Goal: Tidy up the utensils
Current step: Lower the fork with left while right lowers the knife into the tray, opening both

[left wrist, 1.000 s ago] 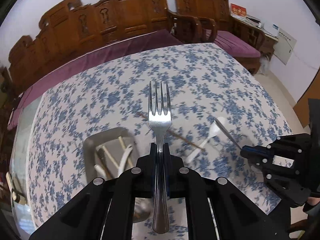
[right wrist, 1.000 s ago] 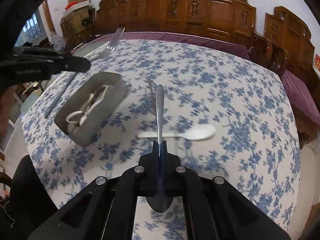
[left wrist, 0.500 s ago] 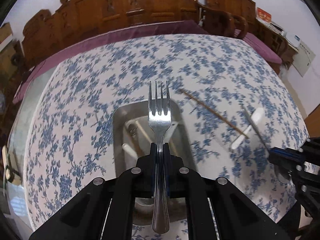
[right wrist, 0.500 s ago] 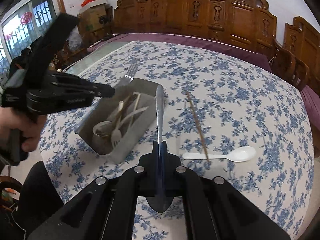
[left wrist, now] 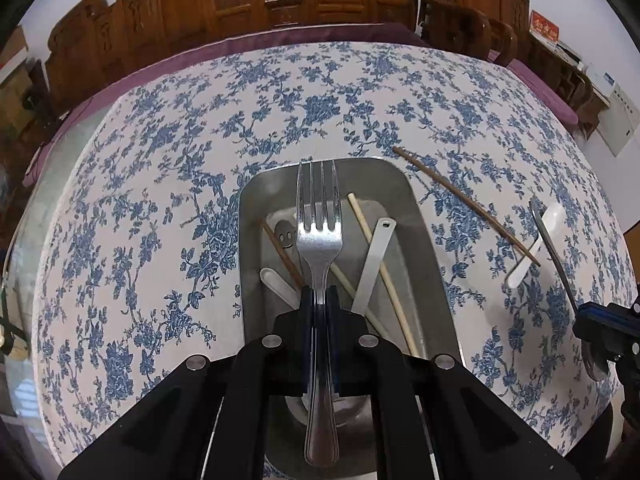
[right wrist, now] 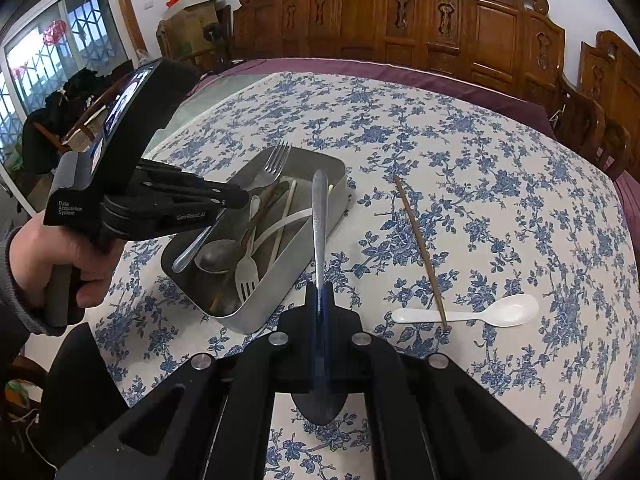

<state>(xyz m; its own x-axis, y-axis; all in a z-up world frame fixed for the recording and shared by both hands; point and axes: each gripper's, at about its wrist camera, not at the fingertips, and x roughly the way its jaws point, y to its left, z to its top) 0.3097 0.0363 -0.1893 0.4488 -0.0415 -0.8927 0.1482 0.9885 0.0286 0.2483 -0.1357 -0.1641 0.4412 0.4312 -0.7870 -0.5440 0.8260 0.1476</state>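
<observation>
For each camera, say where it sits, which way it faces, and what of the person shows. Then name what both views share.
Left wrist: on the left gripper, looking steeply down along its jaws, shut on a fork, over the metal tray; the right gripper shows at the right edge.
Right wrist: on the right gripper, shut on a metal spoon, facing across the table; the left gripper and hand show.
Shared: tray, fork, brown chopstick, white spoon.

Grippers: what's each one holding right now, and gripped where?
Left gripper pinches a metal fork on its handle, just below the head. Right gripper pinches a metal spoon on its handle near the bowl.
</observation>
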